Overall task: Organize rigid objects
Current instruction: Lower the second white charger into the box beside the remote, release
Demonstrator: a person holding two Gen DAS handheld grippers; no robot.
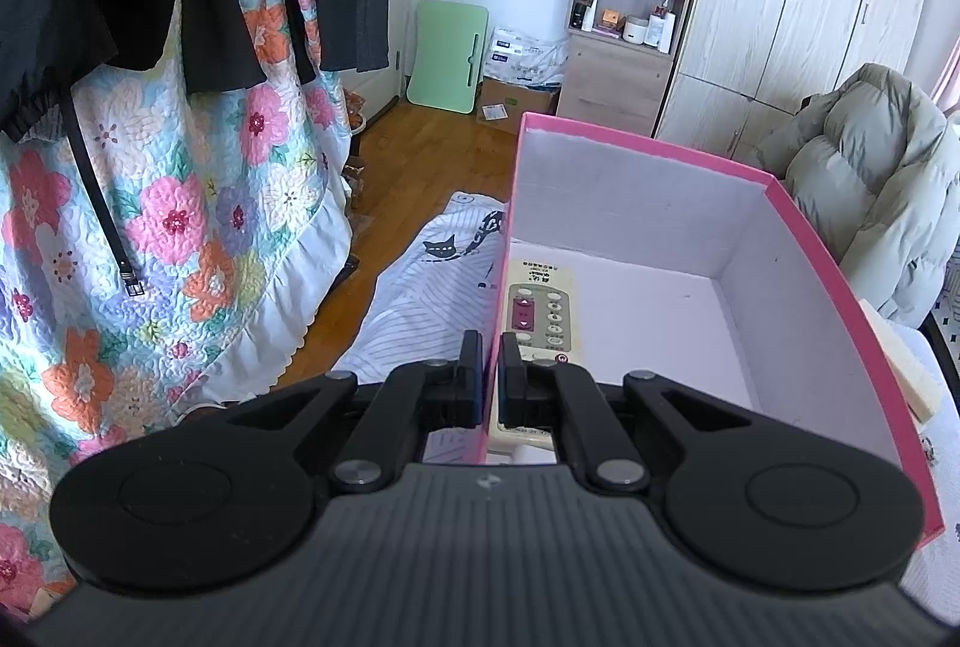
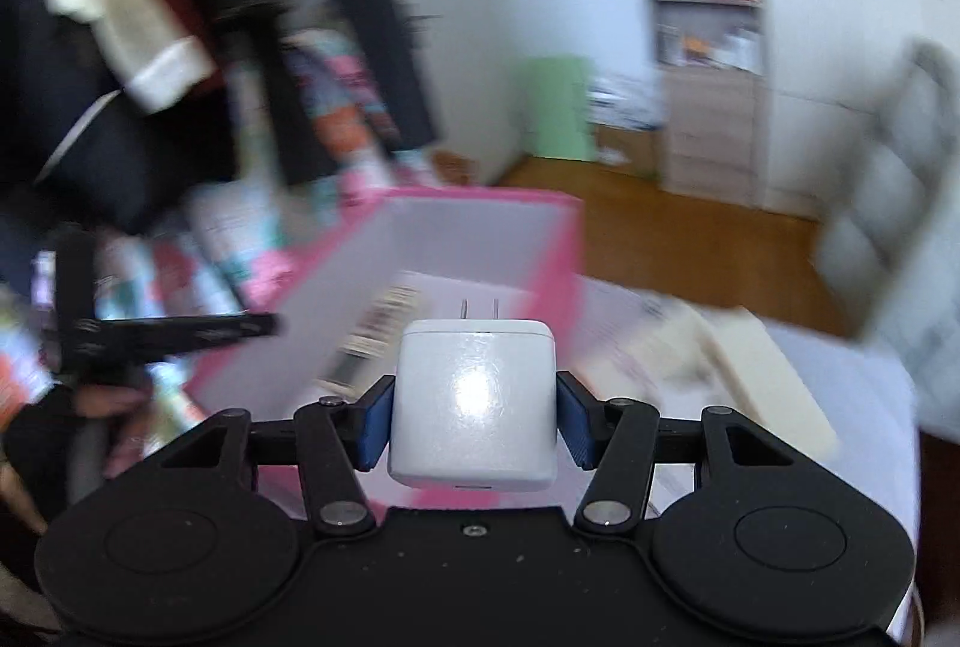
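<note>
Right gripper (image 2: pixel 474 422) squeezes the glossy, light, stiff charger (image 2: pixel 472 401) by its flat sides, slippery stuff, while the left gripper (image 1: pixel 491 377) clamps the box (image 1: pixel 798 221) by its left wall.

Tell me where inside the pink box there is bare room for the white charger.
The pink box has bare floor from the remote control across to its right wall and back wall. The left side is crowded: the remote lies there, and the left tool pinches that wall.

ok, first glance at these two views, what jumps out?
The white charger clamped in the right gripper, prongs forward, dead centre of the right wrist view. Beyond it sits the pink box, with a remote against its left wall, and the left gripper is shut on that wall.
</note>
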